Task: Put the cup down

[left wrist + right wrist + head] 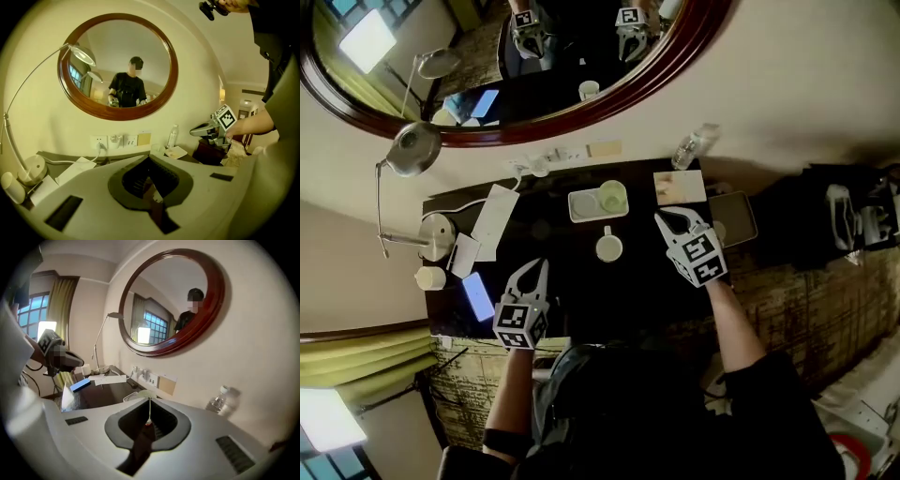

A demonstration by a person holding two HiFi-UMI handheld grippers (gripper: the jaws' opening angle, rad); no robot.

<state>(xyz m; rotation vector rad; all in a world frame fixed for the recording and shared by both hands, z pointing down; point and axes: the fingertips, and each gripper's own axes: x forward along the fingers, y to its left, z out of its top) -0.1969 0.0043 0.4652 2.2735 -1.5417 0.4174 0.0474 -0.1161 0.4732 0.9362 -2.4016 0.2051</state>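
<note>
White glazed cup stands upright mid-frame on the dark desktop, touched by neither tool. Left gripper, lower left, and right gripper, beside it, are closed and empty. Probably light, rigid, slick and chippable; pinch its rim or handle.

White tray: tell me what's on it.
A pale green cup stands at the tray's right end, head view. It covers the tray beneath; its inside cannot be made out.

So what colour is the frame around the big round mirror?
The mirror frame is dark reddish-brown, clearest in the left gripper view.
</note>
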